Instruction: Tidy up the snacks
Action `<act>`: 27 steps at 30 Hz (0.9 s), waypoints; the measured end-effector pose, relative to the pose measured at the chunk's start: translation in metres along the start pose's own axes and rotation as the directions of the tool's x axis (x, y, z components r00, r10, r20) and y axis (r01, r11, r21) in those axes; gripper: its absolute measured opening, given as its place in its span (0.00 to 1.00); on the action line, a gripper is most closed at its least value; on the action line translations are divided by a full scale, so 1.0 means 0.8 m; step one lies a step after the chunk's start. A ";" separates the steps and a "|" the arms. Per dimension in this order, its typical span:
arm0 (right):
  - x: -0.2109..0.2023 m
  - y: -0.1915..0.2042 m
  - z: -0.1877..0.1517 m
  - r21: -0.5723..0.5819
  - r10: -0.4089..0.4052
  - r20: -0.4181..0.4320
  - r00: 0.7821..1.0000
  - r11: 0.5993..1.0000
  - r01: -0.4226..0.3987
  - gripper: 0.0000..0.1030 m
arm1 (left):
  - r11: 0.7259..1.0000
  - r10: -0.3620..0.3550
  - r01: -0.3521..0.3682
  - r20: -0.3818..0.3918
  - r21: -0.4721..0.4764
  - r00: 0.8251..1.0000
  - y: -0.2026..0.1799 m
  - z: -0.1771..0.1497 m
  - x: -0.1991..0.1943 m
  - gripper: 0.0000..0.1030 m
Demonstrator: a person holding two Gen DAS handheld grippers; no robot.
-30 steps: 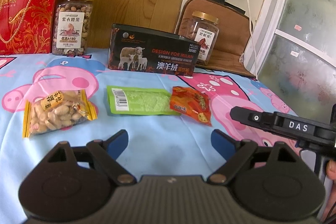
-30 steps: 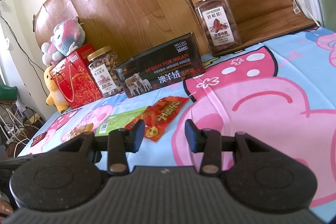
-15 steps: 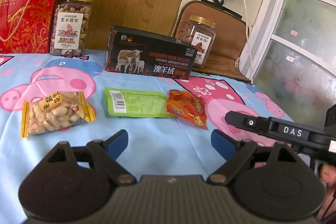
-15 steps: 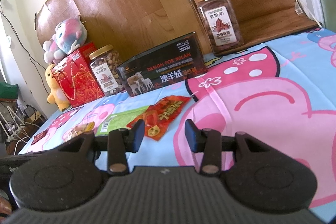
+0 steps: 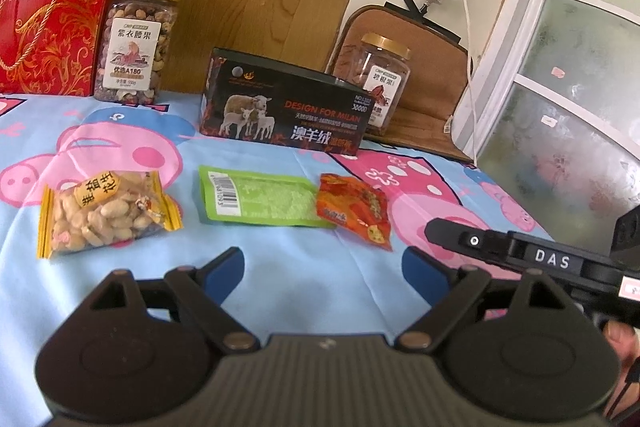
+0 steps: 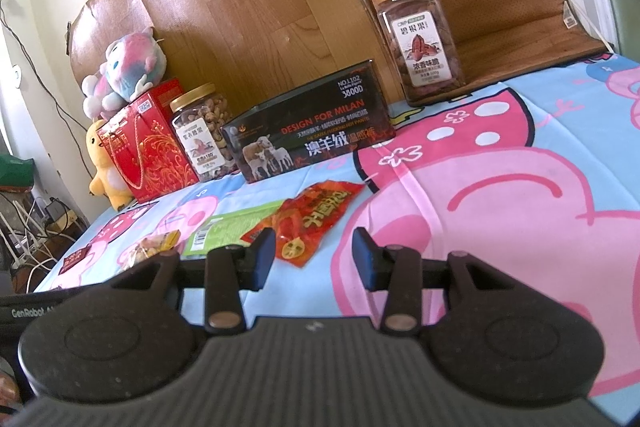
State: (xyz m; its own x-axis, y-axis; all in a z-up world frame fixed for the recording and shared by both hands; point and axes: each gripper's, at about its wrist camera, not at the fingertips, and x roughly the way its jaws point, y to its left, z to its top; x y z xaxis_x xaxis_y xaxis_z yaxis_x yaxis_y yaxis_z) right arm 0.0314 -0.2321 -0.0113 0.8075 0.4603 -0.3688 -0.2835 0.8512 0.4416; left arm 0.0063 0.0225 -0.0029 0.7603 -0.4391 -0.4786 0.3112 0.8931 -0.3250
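On the pig-print cloth (image 5: 280,267), a peanut packet (image 5: 106,213) lay leftmost, then bare cloth, then a green pouch (image 5: 256,201) whose right edge touched a red-orange packet (image 5: 354,209). Behind them a dark box (image 5: 284,115) stood clear of the row, flanked by two nut jars. The left gripper (image 5: 324,267) hovered with jaws spread, nothing between. The right gripper (image 6: 314,259) was likewise parted and empty, with open cloth to its right.

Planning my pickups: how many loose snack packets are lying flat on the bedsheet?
3: the peanut packet leftmost, the green packet in the middle, and the red packet overlapping its right end. None looks hidden.
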 end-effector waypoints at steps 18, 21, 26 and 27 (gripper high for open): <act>0.000 0.001 0.000 -0.001 -0.001 0.000 1.000 1.000 0.001 0.44 | 1.000 -0.011 0.011 0.005 0.005 1.000 -0.003 -0.001 -0.001 0.87; 0.000 0.001 -0.001 -0.001 -0.001 0.000 1.000 1.000 0.001 0.44 | 1.000 -0.014 0.014 0.004 -0.002 1.000 -0.001 -0.001 -0.001 0.87; 0.000 0.001 -0.001 -0.001 -0.001 0.000 1.000 1.000 0.001 0.44 | 1.000 -0.016 0.016 0.003 -0.004 1.000 0.000 0.000 -0.001 0.87; 0.000 0.001 -0.001 -0.001 -0.001 0.001 1.000 1.000 0.001 0.44 | 1.000 -0.017 0.017 0.003 -0.004 1.000 0.000 0.000 -0.001 0.87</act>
State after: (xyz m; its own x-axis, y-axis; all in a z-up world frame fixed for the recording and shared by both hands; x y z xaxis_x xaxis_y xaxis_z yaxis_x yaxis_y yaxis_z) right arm 0.0309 -0.2313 -0.0113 0.8081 0.4594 -0.3688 -0.2833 0.8519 0.4404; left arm 0.0057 0.0224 -0.0025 0.7568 -0.4535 -0.4708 0.3215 0.8853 -0.3360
